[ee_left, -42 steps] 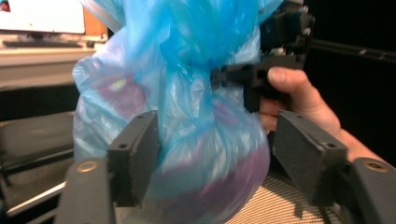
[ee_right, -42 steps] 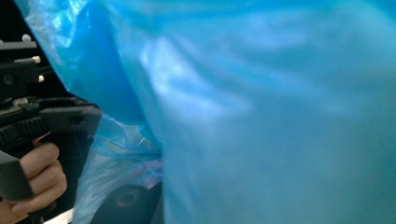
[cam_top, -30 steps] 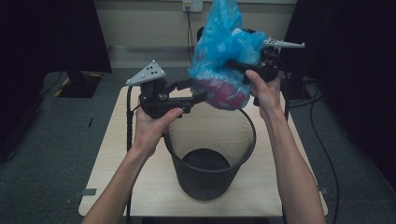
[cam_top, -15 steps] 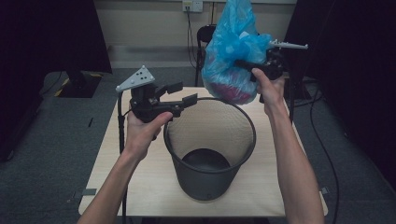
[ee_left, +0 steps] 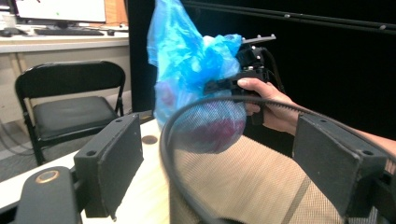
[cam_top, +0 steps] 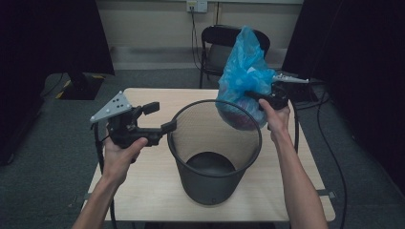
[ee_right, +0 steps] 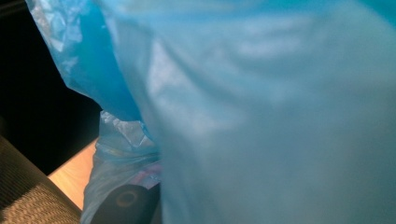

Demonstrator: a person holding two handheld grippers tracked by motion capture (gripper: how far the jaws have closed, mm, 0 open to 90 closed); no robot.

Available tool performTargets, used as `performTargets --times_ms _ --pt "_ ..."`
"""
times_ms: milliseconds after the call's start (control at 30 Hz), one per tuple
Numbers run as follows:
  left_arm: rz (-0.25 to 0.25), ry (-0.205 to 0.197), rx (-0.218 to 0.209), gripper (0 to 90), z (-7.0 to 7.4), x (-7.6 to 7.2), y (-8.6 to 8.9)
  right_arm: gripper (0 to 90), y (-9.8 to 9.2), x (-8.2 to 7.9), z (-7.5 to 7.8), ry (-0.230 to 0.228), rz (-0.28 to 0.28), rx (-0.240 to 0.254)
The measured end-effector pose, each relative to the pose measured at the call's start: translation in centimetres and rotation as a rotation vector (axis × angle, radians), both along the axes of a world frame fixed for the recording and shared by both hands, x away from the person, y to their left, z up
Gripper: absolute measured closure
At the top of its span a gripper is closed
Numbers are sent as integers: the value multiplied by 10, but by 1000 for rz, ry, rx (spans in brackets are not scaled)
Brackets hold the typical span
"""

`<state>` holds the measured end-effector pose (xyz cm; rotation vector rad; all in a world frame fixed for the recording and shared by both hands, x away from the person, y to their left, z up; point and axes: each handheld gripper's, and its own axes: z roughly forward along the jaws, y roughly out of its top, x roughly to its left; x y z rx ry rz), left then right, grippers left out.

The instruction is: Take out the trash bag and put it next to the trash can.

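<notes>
A blue plastic bag (cam_top: 244, 78) with something dark red at its bottom hangs over the far right rim of a black mesh waste bin (cam_top: 215, 157). My right gripper (cam_top: 255, 97) is shut on the bag's gathered middle. The bin stands on a wooden table (cam_top: 143, 186). In the left gripper view the bag (ee_left: 187, 70) hangs behind the bin's rim (ee_left: 187, 116). My left gripper (cam_top: 160, 117) is open beside the bin's left rim, which passes between its jaws without being clamped. In the right gripper view the bag (ee_right: 261, 116) hides the jaws.
A black folding chair (cam_top: 224, 43) stands behind the table, and the same chair (ee_left: 70, 107) is at the left of the left gripper view. Dark curtains flank both sides. Cables trail from the right gripper past the table's right edge (cam_top: 298, 138).
My left gripper has let go of the bag and moved left and down to the bin's left rim. The right gripper has carried the bag to the right, over the far rim.
</notes>
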<state>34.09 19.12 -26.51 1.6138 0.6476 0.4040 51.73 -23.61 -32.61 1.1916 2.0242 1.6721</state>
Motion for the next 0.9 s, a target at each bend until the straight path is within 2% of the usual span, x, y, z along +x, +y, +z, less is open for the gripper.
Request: performTargets --times_ms 67,133,200,300,367,500,533,567,633,667,700,767,867,900 --pt "28 -1 -1 155 -10 -7 7 893 -1 1 -12 13 -10 -30" --pt "31 11 -5 153 -20 -14 13 893 -3 2 -25 16 -14 -51" --pt "34 15 -6 152 -31 -17 20 892 -6 4 -40 46 -36 -73" --pt "37 45 -10 152 -50 -17 33 892 -10 5 -59 64 -61 -74" --pt "55 72 -2 152 -63 -16 39 891 -9 6 -70 69 -71 -98" --pt "89 143 53 152 -96 -11 46 889 -3 9 -93 100 -77 -136" --pt "94 158 89 153 -105 -9 47 889 -1 10 -100 108 -76 -148" --pt "116 172 122 154 -115 -9 46 888 2 11 -107 117 -70 -150" --pt "139 209 147 155 -136 -7 46 887 6 11 -118 121 -62 -136" --pt "155 237 175 156 -146 -6 45 887 9 11 -123 126 -62 -134" --pt "165 262 200 156 -156 -6 44 886 11 11 -126 128 -61 -130" --pt "186 287 242 156 -174 -8 43 884 15 12 -129 129 -55 -136" --pt "187 335 252 156 -198 -8 40 879 19 18 -127 130 -53 -130" --pt "169 356 257 157 -203 -8 39 874 21 20 -126 129 -50 -131"
